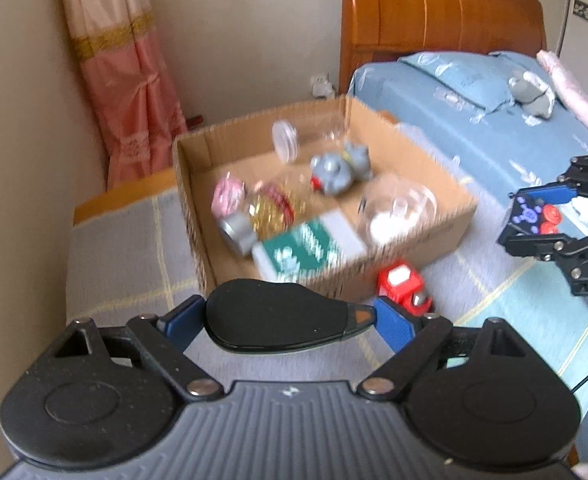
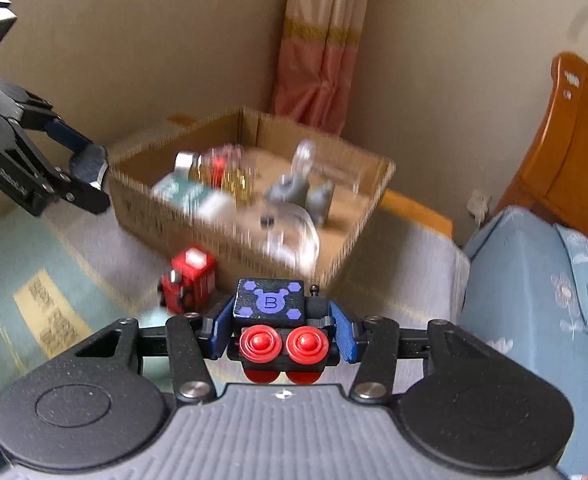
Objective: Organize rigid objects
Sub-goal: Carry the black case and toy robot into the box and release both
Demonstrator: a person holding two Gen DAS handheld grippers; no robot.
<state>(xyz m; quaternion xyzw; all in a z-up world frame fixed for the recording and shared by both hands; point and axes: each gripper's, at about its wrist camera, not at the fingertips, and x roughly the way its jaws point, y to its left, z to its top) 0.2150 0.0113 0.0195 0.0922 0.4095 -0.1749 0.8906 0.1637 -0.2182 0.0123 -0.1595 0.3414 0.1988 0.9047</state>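
Note:
My left gripper [image 1: 290,316] is shut on a flat black teardrop-shaped object [image 1: 278,314] and holds it just in front of the cardboard box [image 1: 445,224]. My right gripper [image 2: 280,326] is shut on a black toy block with purple marks and red wheels [image 2: 272,304]; it also shows at the right of the left wrist view [image 1: 533,216]. The box [image 2: 345,248] holds a grey figure [image 1: 341,168], clear jars, a green-and-white pack [image 1: 305,248] and other small items. A red toy car [image 1: 403,286] lies on the bed beside the box's near wall, also in the right wrist view [image 2: 188,280].
The box sits on a grey checked bedspread [image 1: 134,264]. A blue pillow [image 1: 469,80] and wooden headboard [image 1: 433,4] are at the back right. A pink curtain [image 1: 122,80] hangs in the corner. The left gripper shows at the left of the right wrist view [image 2: 90,172].

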